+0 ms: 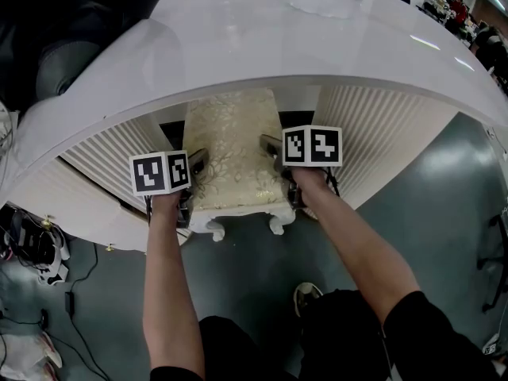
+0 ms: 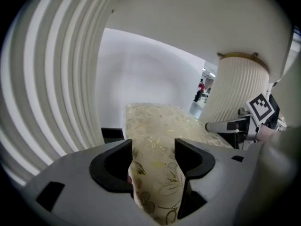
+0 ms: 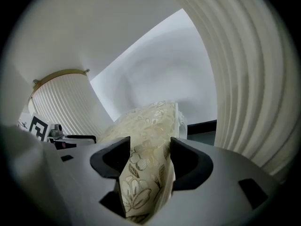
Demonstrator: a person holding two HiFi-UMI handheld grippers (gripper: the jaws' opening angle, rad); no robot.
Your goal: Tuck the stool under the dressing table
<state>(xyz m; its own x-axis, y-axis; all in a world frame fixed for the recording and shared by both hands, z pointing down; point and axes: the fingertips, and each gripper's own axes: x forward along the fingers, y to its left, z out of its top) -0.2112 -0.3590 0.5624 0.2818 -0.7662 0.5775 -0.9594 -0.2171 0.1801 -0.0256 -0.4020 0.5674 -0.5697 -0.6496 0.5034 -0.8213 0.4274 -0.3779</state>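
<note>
Step in hand, by judgement: sliding in, roughly half done. Found stool (image 1: 234, 145) at centre of the head view, far half under the curved top of dressing table (image 1: 262, 62), near edge and front legs (image 1: 216, 230) out toward lower centre. Seen left gripper (image 1: 196, 167) clamped wide on the left edge of cushion (image 2: 160, 126), right gripper (image 1: 272, 149) clamped likewise on the right edge, floral fabric filling both jaw gaps in the gripper views. Next, probably: push straight toward upper frame, evenly on both sides, keeping clear of ribbed pedestals (image 1: 103, 161) flanking left and right. Release only once fully under.
</note>
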